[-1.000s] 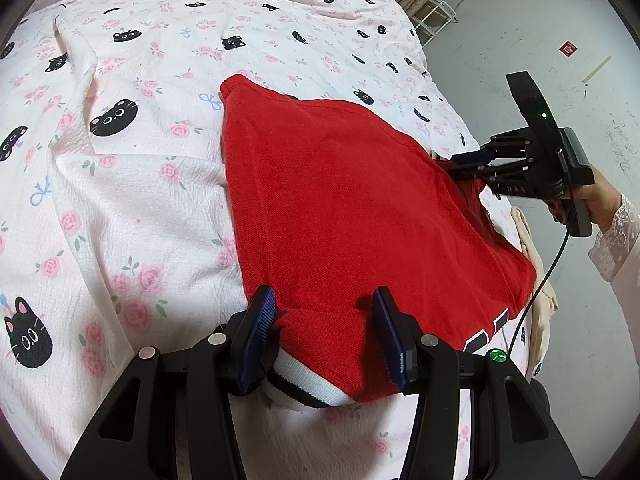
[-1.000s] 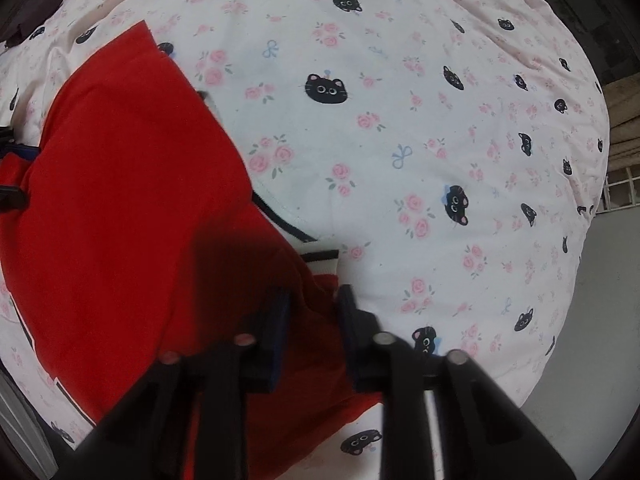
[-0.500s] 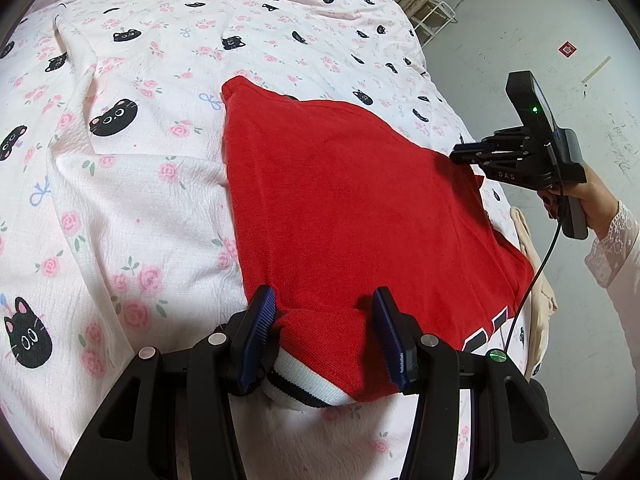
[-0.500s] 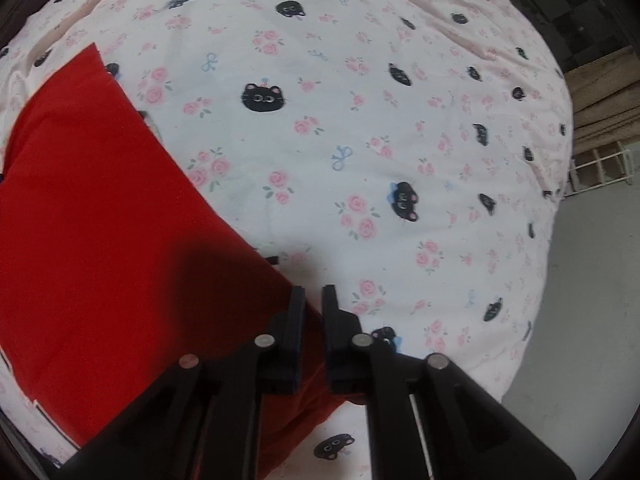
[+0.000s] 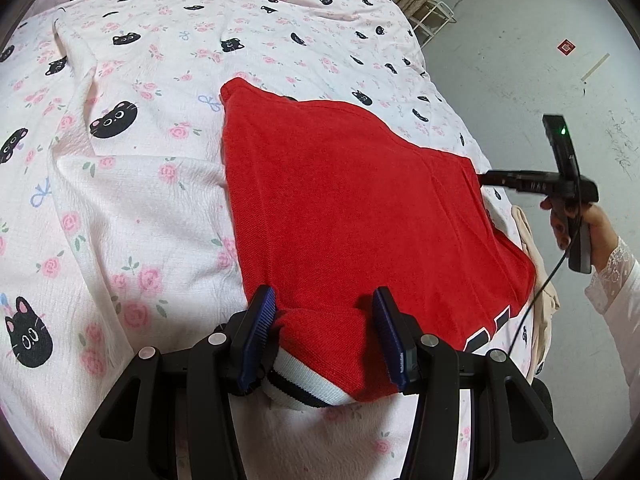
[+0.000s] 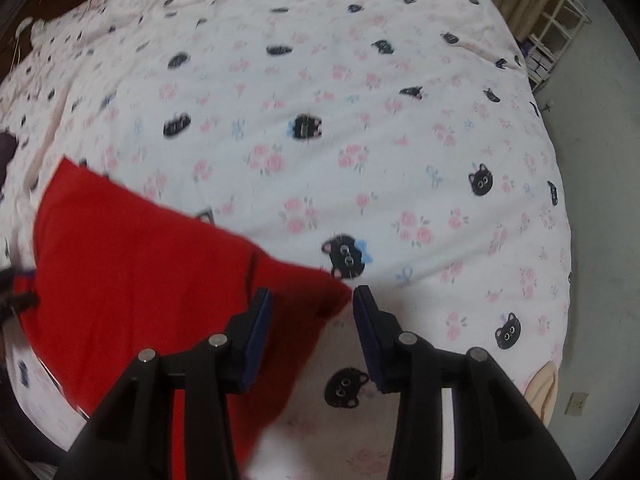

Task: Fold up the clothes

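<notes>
My left gripper: fingers partway apart, bunched fold of the red shirt between them with the striped cuff poking out underneath. Left pad touches the fabric; can't tell whether the right pad does, so can't confirm a real clamp.

My right gripper: fingers have just been opening, now apart. A corner of the red shirt sits in the gap, pads not pressing on it. That view is motion-blurred. From the left wrist view, my right gripper sits at the shirt's far right corner, my hand on the handle, green LED lit, cable hanging down.

Shirt: red coarse piqué knit, lies flat and folded on the bed near its right edge. Cuff is ribbed, white with dark stripes. Dark-and-white lettering at the shirt's near right edge, cut off, unreadable.

Bedsheet: pale pink crinkle cotton, printed with black cat faces, pink roses, blue bows. Beige cloth hangs off the bed's right edge.
</notes>
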Demonstrator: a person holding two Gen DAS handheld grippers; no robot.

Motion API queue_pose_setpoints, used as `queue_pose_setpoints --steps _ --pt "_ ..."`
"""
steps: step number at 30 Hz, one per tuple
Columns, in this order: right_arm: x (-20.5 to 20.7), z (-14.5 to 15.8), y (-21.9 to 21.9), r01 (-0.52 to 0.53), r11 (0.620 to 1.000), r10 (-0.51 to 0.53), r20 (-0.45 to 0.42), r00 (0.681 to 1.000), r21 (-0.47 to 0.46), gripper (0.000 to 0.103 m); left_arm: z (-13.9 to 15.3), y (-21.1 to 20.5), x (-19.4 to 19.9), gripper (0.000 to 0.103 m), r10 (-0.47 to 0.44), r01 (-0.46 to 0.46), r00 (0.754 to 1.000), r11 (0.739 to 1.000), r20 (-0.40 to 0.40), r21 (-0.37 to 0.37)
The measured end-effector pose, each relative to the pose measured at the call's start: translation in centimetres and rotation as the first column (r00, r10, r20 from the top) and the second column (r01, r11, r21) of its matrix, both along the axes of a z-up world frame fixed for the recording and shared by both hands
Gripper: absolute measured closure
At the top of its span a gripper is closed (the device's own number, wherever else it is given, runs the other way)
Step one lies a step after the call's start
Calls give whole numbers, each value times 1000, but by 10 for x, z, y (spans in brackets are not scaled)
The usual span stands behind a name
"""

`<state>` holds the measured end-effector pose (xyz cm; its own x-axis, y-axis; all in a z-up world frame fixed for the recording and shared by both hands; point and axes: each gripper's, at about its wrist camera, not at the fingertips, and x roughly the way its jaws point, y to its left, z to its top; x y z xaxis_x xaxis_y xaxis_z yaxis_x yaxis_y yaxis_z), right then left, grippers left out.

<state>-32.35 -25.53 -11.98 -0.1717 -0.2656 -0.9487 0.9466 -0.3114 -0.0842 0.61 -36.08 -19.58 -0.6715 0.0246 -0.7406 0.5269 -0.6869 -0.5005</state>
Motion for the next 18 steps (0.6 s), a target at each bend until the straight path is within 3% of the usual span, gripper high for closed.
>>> queue_pose_setpoints --steps 2,6,15,16,17,18 --pt "4 -6 4 -17 1000 17 7 1000 -1 74 0 0 -1 58 0 0 1000 1000 1 -2" --pt "10 -7 2 -42 999 41 -4 999 -33 76 0 1 -1 58 -1 1 1000 1000 3 -4" --pt "-2 -31 -7 10 999 -7 -42 999 53 76 1 1 0 58 0 0 1000 1000 1 1" --pt "-2 -33 -6 8 999 -6 -42 999 50 80 1 1 1 58 0 0 1000 1000 1 2" --pt "-2 -33 -6 7 999 -5 -37 999 50 94 1 1 1 58 0 0 1000 1000 1 2" --pt "-3 -33 -5 11 999 -9 -33 999 51 95 1 1 1 58 0 0 1000 1000 1 3"
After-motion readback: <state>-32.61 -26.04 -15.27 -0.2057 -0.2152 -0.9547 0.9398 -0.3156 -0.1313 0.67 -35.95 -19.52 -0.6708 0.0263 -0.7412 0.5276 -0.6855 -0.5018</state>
